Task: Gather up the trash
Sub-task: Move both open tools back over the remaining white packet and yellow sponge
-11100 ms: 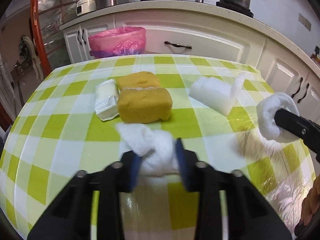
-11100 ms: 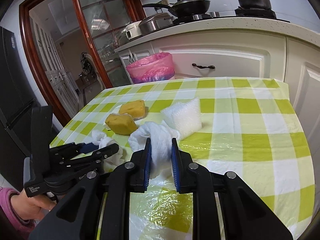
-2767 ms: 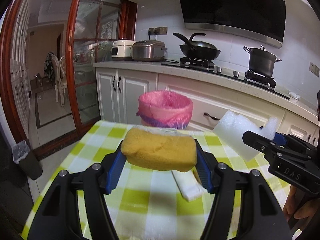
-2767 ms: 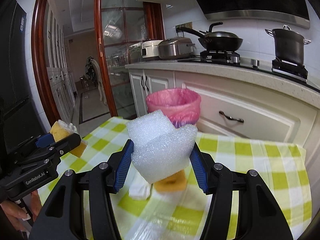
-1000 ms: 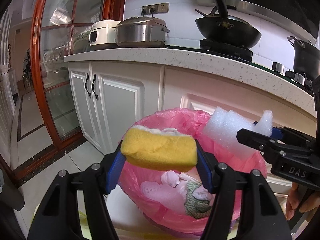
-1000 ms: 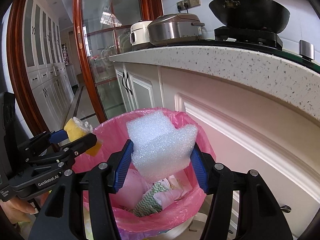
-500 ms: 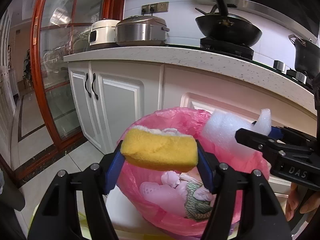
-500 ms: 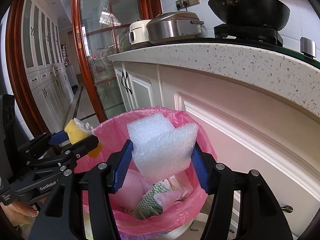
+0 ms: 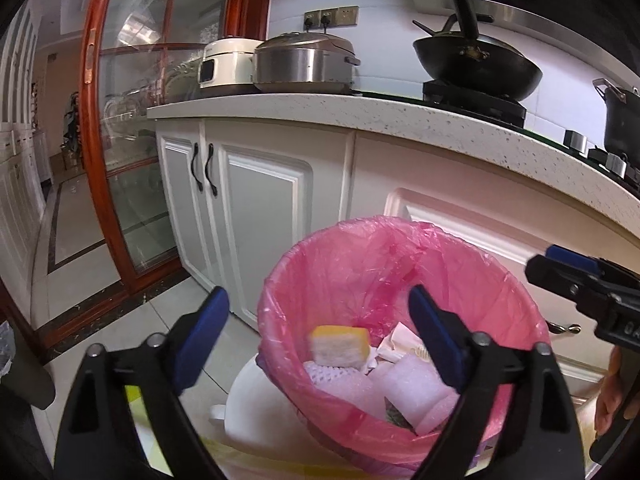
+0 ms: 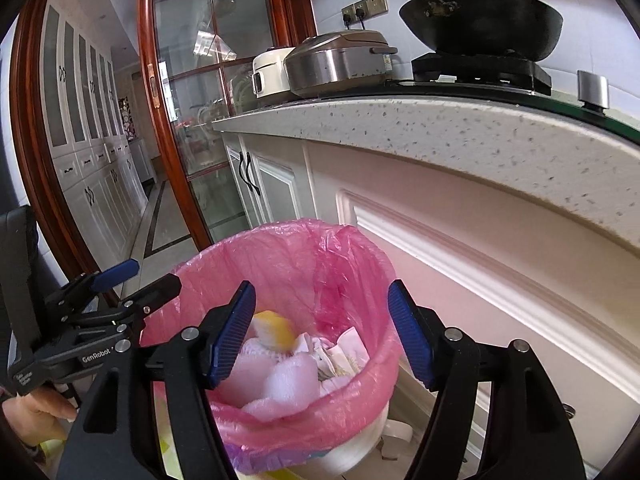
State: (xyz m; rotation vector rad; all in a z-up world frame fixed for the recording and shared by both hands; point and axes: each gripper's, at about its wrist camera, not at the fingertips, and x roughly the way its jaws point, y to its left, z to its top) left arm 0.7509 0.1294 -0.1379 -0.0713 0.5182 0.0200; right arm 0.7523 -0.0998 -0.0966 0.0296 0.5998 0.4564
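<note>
Lying inside the pink-lined trash bin (image 9: 404, 264), the yellow sponge (image 9: 340, 344) rests on top of the heap toward the bin's left wall, its pale scouring face turned toward the camera; it is slightly blurred in both views, so it may not have settled. Beside it, toward the bin's centre, sits a white foam piece (image 9: 416, 392) among crumpled paper and wrappers.

Left gripper (image 9: 316, 320): jaws spread wide, holding nothing, poised above the bin's near rim. Right gripper (image 10: 322, 324): jaws likewise released and empty over the opening.

Handling assessment: sponge and foam are both judged light, soft and compressible, not fragile. Should either need retrieving, a grip across the short sides at mid-length would suit; excessive squeeze merely deforms them.

The liner is thin film, likely to snag on jaw tips if they dip below the rim.

The bin stands on the floor against the white cabinets (image 9: 256, 208), below the speckled countertop (image 9: 400, 120).
</note>
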